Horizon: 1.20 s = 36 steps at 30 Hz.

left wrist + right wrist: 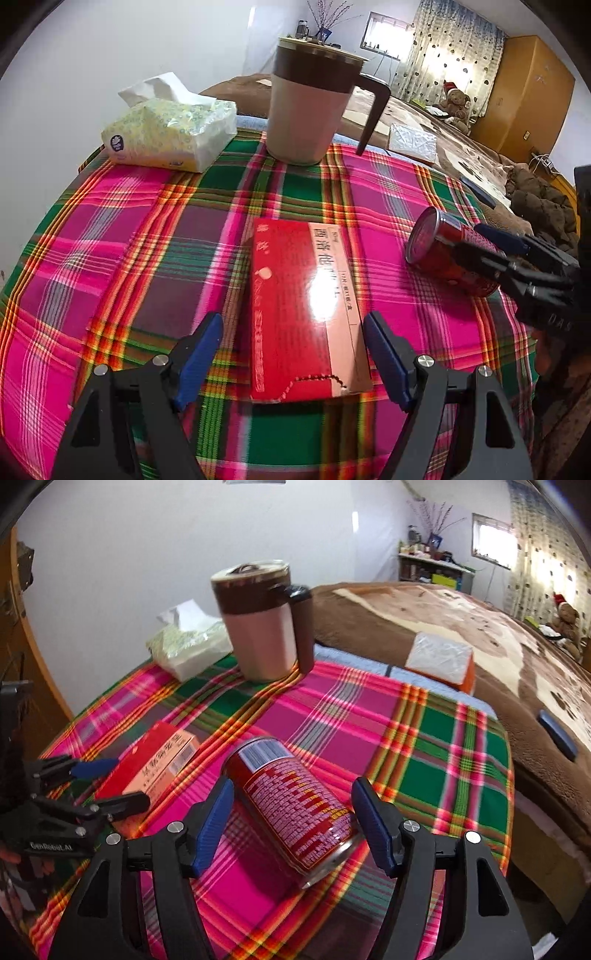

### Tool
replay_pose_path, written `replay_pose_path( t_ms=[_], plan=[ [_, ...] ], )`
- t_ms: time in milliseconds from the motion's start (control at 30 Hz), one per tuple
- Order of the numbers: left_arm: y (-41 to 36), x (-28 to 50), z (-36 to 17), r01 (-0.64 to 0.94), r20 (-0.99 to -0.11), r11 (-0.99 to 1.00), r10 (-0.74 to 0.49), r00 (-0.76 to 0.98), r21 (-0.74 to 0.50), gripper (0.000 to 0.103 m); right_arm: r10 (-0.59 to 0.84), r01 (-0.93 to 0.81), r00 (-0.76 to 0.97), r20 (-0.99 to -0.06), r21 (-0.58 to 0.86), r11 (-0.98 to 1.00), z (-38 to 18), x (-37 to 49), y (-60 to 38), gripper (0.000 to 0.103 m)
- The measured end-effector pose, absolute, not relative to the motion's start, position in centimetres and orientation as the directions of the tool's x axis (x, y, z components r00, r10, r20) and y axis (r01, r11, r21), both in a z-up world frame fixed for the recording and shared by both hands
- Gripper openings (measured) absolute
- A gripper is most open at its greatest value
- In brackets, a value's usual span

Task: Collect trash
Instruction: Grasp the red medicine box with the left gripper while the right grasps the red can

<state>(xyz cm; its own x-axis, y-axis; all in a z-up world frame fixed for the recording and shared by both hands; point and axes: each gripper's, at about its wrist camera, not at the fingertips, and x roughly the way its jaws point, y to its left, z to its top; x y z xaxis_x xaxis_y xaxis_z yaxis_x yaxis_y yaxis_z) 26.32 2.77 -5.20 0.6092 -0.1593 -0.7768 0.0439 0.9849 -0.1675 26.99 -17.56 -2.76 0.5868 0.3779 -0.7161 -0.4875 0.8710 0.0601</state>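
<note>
Where it lies sideways, red can [295, 808] looks undented.

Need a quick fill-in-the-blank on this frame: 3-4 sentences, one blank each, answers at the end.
1. The red can is not upright; it lies on its ____ on the plaid cloth.
2. The left gripper straddles the flat red ____, fingers open.
3. The right gripper is ____, one finger on either side of the can.
4. Behind the box, the lidded mug stands beside a pack of ____.

Answers: side; box; open; tissues
</note>
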Motion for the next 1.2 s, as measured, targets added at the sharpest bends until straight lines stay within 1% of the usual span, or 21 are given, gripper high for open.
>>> replay_pose_path(
  t_ms=[133,233,400,533,667,767,800,833,867,1033,1200],
  plan=[
    [3.8,26.4,-5.1,0.02,-0.774,0.988,-0.134,0.619,-0.154,0.08,0.397,-0.52,0.519,-0.757,0.089,0.85,-3.7,26.6,-16.6,0.069],
    [4.1,26.7,-5.1,0.028,-0.774,0.988,-0.135,0.618,-0.15,0.08,0.373,-0.51,0.543,-0.753,0.057,0.858,-3.9,26.4,-16.2,0.069],
    [3.5,27.7,-5.2,0.058,-0.78,0.993,-0.119,0.615,-0.105,0.08,0.356,-0.456,0.545,-0.759,0.088,0.885,-4.1,27.2,-16.0,0.069],
    [3.5,28.4,-5.1,0.068,-0.775,0.991,-0.131,0.619,-0.113,0.08,0.323,-0.422,0.564,-0.76,0.072,0.904,-4.3,27.3,-15.7,0.069],
    [3.6,28.5,-5.2,0.071,-0.765,0.989,-0.145,0.628,-0.129,0.079,0.32,-0.39,0.567,-0.759,0.095,0.916,-4.6,27.4,-15.8,0.069],
    [3.6,28.5,-5.2,0.076,-0.761,0.989,-0.148,0.631,-0.129,0.07,0.317,-0.366,0.57,-0.758,0.112,0.924,-4.8,27.3,-16.1,0.068],
    [3.5,28.4,-5.1,0.082,-0.759,0.987,-0.159,0.631,-0.138,0.064,0.319,-0.356,0.575,-0.753,0.121,0.927,-4.7,27.3,-16.3,0.064],
    [3.5,28.4,-5.1,0.088,-0.759,0.986,-0.166,0.63,-0.143,0.064,0.316,-0.348,0.581,-0.75,0.122,0.93,-4.7,27.2,-16.4,0.061],
    [3.3,28.4,-5.1,0.092,-0.758,0.986,-0.168,0.63,-0.142,0.064,0.312,-0.34,0.584,-0.749,0.123,0.932,-4.6,27.2,-16.5,0.06],
    [3.2,28.1,-4.9,0.099,-0.753,0.982,-0.185,0.631,-0.158,0.064,0.312,-0.32,0.598,-0.738,0.136,0.938,-4.5,26.8,-16.7,0.059],
    [2.7,27.0,-4.1,0.115,-0.739,0.982,-0.191,0.647,-0.153,0.064,0.307,-0.309,0.62,-0.722,0.135,0.941,-3.9,25.8,-16.7,0.056]
  ],
)
